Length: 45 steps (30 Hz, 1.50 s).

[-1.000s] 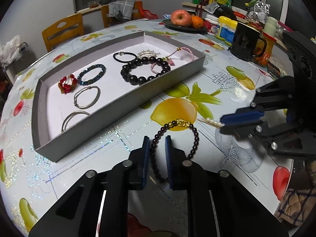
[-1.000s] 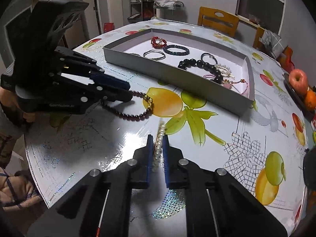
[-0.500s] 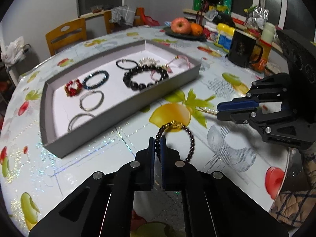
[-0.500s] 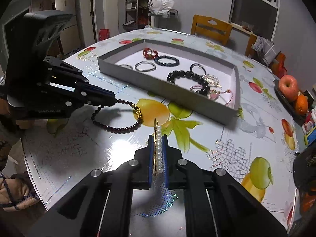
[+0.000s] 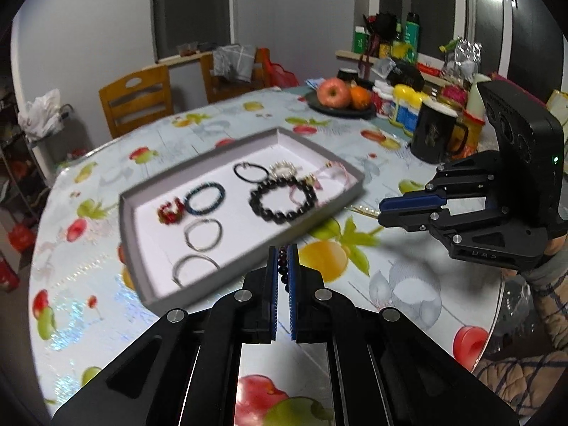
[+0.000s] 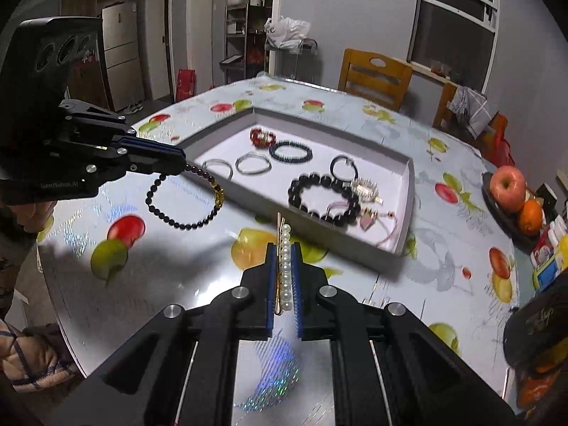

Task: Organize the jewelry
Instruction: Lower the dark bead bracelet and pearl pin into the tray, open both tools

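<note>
- Both pieces have come up off the desk [image 6: 443,273] since a second ago: back then they lay on the fruit-print cloth between spread fingers, and now each hangs in a closed grip.
- Largest thing in play is the grey tray [image 5: 149,294], just ahead of me, already carrying several bracelets on its white floor.
- My left tongs [image 5: 283,266] are clenched on the dark bead bracelet [image 6: 184,225], which dangles as an open loop above the desk, near the tray's front wall.
- My right tongs [image 6: 284,277] are clamped on the pearl hair clip [image 6: 285,248], lying lengthwise between the fingers, its tip pointing at the tray.
- I judge this the carry step, with both items lifted but not yet over the tray.
- Next I need to clear the wall, find bare floor, I think near the thin silver bangles [image 5: 203,234], then release low.
</note>
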{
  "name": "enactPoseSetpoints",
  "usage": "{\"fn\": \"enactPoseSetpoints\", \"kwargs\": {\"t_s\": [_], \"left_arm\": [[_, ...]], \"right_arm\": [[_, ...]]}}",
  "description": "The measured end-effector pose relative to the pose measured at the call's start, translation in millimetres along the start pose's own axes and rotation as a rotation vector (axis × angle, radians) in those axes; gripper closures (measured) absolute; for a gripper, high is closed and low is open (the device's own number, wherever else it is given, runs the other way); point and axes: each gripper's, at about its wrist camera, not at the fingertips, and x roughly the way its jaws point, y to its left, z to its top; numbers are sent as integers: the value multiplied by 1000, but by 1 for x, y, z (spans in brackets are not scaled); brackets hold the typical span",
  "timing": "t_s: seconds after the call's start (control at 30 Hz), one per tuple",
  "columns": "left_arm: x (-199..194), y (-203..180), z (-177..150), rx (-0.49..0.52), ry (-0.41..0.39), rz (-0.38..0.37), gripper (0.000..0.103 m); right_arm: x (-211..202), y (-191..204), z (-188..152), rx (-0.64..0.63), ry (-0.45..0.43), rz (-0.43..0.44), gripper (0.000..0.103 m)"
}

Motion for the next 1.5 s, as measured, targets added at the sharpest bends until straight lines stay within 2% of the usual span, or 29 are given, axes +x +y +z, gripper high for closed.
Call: {"fn": "enactPoseSetpoints", "kwargs": {"t_s": [0.33,0.73,0.87,1.1,1.27,1.5], "left_arm": [[-10,18,31,-14,-60,32,97],[27,37,51,-79,-76,1,97],[43,40,51,-103,-77,-18,97],[67,47,40,-139,-60,-40,97],[82,57,29,-164,-21,-29,97],[96,67,18,-181,32,13,97]], "right_arm": [[8,-23,40,39,-56,20,95],[49,-63,52,200,-100,67,95],[70,-72,46,245,-78,62,95],[92,-74,38,243,-29,19,95],[108,-78,34,250,30,5,95],[110,-76,32,237,46,-16,95]]}}
